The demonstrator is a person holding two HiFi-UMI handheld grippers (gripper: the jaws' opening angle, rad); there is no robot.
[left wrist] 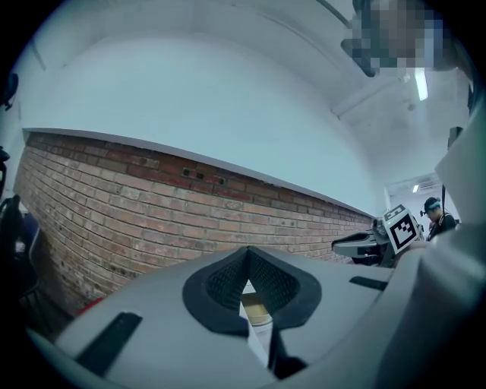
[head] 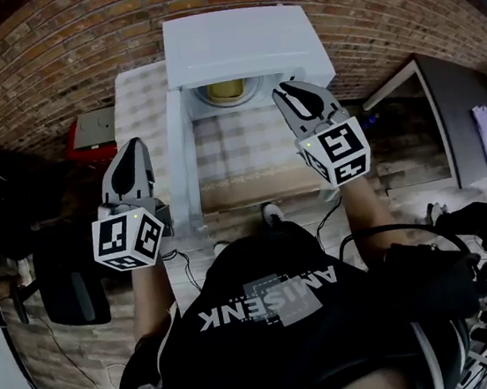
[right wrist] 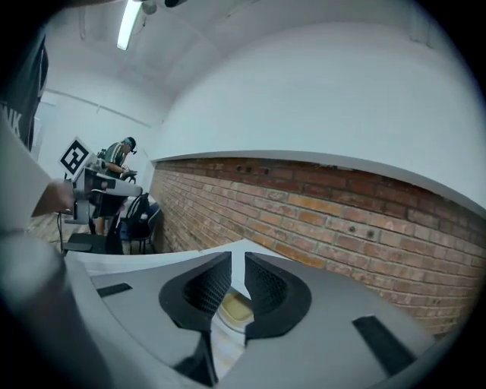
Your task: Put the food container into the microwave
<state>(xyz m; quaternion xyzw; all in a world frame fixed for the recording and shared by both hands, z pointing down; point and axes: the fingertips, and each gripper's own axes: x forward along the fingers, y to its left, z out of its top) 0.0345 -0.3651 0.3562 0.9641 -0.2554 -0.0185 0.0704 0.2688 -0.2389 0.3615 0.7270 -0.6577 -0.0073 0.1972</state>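
The white microwave (head: 241, 43) stands at the back of a checked-cloth table (head: 248, 157), its door (head: 181, 162) swung open to the left. A yellowish food container (head: 225, 91) sits inside the cavity, and it also shows below the pads as container (left wrist: 254, 308) and container (right wrist: 235, 308). My left gripper (head: 135, 146) is held left of the door, clear of it; seen close, this gripper (left wrist: 247, 258) is shut, pads touching at the tips, holding nothing. My right gripper (head: 288, 92) hovers in front of the cavity's right side. That gripper (right wrist: 237, 262) is empty, with only a thin slit between its pads.
A brick wall (head: 47, 55) runs behind the table. A red object (head: 89, 134) lies left of the table and a black chair (head: 69, 292) stands nearer on the left. A dark desk (head: 456, 117) is at the right. Another person (right wrist: 114, 163) stands in the distance.
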